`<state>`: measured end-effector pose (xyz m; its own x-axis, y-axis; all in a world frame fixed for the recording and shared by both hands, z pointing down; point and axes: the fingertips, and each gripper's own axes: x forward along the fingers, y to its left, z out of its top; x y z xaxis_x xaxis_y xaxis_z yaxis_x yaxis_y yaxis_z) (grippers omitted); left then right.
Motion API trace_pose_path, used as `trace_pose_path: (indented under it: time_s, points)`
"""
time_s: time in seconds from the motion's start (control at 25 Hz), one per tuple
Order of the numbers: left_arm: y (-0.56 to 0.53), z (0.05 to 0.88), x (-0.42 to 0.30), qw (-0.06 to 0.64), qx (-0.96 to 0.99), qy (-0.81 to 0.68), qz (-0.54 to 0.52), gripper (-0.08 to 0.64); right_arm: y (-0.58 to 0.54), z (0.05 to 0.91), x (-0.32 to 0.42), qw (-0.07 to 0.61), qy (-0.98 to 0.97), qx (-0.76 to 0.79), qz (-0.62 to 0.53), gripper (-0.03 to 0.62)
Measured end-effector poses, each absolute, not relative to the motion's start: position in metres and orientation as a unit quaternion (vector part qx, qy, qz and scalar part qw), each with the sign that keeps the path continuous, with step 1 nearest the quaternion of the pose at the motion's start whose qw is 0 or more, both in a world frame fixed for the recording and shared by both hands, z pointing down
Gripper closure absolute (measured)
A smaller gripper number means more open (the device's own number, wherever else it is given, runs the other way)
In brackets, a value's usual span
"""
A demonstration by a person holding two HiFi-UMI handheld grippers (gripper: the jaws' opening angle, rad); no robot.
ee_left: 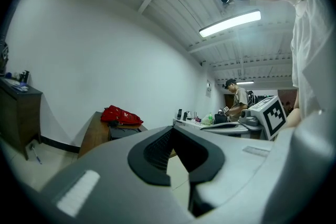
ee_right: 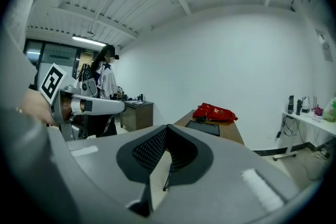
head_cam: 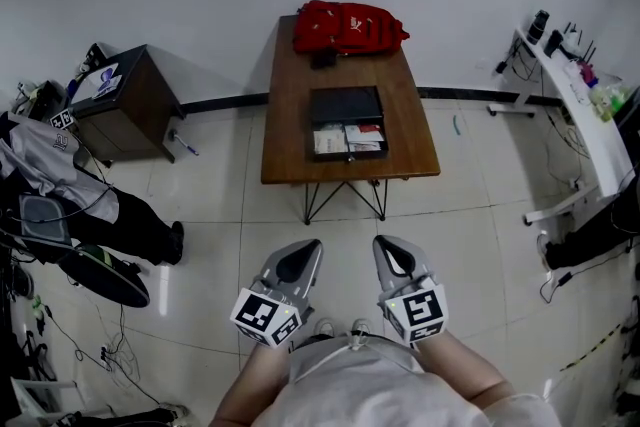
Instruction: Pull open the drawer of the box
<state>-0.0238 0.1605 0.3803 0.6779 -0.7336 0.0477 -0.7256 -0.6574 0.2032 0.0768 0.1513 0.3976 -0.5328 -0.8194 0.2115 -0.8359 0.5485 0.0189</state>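
At the far left a dark cabinet (head_cam: 125, 100) stood by the wall, with a pile of clothes (head_cam: 45, 160) on the floor near it. The left gripper (head_cam: 308, 251) was held low, close to the person (head_cam: 370, 385). Its jaws were pressed together with nothing in them. Ahead of both grippers, across a stretch of tiled floor (head_cam: 230, 185), stood the brown bench (head_cam: 285, 135). On it lay the black box (head_cam: 345, 103). Its drawer (head_cam: 347, 156) was already pulled out toward the person, with white and red things (head_cam: 330, 142) showing inside. A red bag (head_cam: 348, 27) sat behind the box at the far end of the bench. The box was well apart from the jaws, straight ahead between the two grippers. The right gripper (head_cam: 386, 247) was beside the left one, its jaws also closed tight and holding nothing. At the far right a white desk (head_cam: 590, 130) held small things
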Motion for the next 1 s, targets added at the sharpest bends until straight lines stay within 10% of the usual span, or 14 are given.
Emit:
trace_pose_path:
  time_s: [1.0]
  points:
    - [0.157, 0.370, -0.001, 0.079, 0.912, -0.401, -0.023, 0.554, 0.149, 0.390, 0.094, 0.084, -0.880, 0.467, 0.034, 0.588]
